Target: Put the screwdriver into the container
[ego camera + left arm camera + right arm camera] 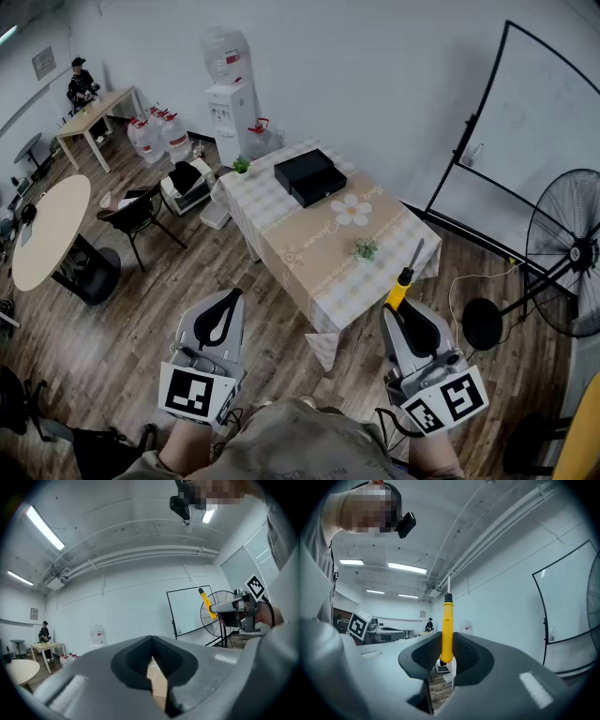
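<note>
Checked tablecloth (pixel 323 277) below, right tongs (pixel 446 654) clamping slim yellow screwdriver (pixel 446 625) (metal shaft up), left tongs (pixel 153 662) closed.

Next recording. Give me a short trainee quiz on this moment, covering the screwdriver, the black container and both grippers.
1. Fill in: the black container stands on the ____.
2. True or false: the left gripper has its jaws together with nothing between them.
3. Where is the screwdriver?
A. in the left gripper
B. clamped by its yellow handle in the jaws of the right gripper
C. inside the black container

Key: 1 table; 2 true; 3 B.
</note>
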Available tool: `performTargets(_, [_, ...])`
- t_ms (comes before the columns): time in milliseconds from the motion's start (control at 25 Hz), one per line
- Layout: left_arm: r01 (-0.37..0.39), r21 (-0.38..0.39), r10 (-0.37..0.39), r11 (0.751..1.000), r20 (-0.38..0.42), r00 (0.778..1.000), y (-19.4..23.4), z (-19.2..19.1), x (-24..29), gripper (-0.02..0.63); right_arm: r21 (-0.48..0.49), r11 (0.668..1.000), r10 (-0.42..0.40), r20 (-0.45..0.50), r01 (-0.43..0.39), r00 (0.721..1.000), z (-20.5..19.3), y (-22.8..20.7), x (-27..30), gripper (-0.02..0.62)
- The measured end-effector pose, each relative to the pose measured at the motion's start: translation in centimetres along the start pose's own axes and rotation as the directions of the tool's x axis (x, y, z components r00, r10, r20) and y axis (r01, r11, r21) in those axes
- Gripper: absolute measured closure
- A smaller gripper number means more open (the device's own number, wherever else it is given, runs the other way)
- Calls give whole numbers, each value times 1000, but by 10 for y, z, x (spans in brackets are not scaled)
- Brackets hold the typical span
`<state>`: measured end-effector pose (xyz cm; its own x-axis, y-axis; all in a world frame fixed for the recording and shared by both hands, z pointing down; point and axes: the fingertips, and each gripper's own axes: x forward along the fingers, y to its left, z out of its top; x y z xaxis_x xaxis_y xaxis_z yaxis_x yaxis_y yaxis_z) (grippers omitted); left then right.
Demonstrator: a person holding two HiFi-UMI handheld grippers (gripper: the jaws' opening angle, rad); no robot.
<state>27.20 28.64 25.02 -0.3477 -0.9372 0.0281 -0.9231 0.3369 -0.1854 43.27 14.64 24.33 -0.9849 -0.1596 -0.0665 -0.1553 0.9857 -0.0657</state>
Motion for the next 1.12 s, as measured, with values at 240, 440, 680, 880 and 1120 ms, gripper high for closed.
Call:
performTargets(240, [-12,2,12,1000,-3,1000,-3,0,3,606,14,1000,19,-6,-19,1000,-3,-7,2,497])
performTargets(440, [-32,7,32,999,-9,999,-5,1,5,606,20,999,33,-9,-33,999,-5,-14,3,496])
performTargets(680, [-67,19,67,998,-21,998,-2,0,1,606,56,997,58,-17,-57,998,-14,-15,6,496])
performTargets(880, [-90,19,91,996,-23,996,6,-4,-1,605,54,995,84,-21,-83,996,-18,-11,17,495])
performTargets(1120, [-91,11,91,996,-27,995,23,-11,10,604,61,994,93,-38,-90,995,-25,-13,46,495])
